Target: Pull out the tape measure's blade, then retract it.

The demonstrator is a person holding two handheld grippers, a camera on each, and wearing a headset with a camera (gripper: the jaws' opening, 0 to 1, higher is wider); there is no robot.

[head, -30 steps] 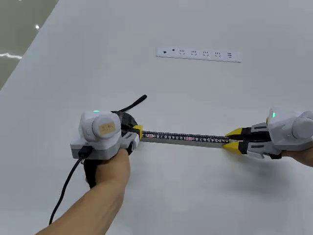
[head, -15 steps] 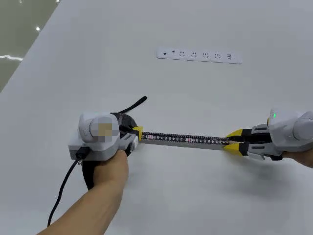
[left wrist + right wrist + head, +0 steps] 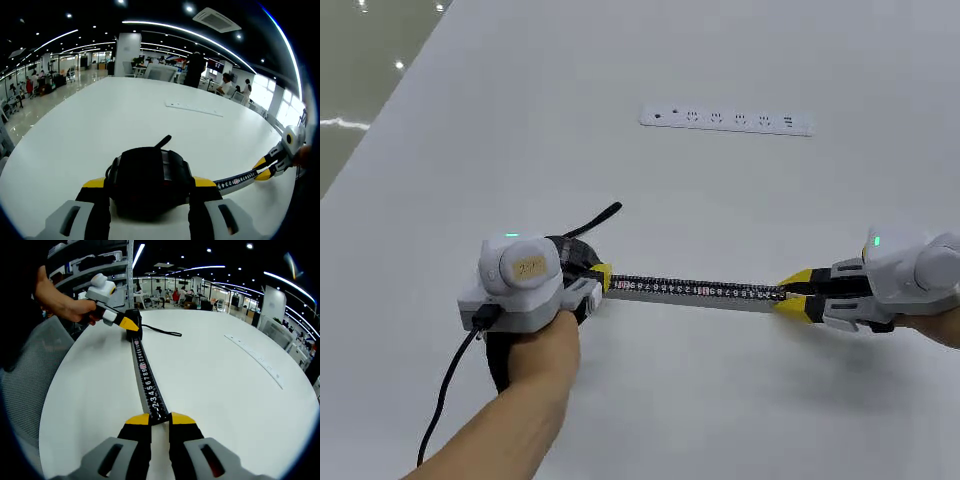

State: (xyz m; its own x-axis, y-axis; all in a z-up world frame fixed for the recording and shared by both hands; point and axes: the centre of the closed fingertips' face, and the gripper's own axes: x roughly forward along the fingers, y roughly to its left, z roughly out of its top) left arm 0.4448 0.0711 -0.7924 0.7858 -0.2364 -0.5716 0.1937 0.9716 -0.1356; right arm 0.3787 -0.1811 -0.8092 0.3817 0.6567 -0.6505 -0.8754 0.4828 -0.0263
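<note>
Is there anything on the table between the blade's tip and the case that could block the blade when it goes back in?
Nothing visible does. The blade runs straight over bare table from the right gripper to the case in the left gripper. The power strip lies well apart from it.

In head view, tape measure case (image 3: 575, 255) mostly hidden behind left gripper (image 3: 596, 280). Blade (image 3: 695, 290) end farthest from case buried between right gripper (image 3: 788, 292) jaws. Blade numerals too small to read. Cable (image 3: 448, 390) nearer person than case, cut off by bottom edge.
</note>
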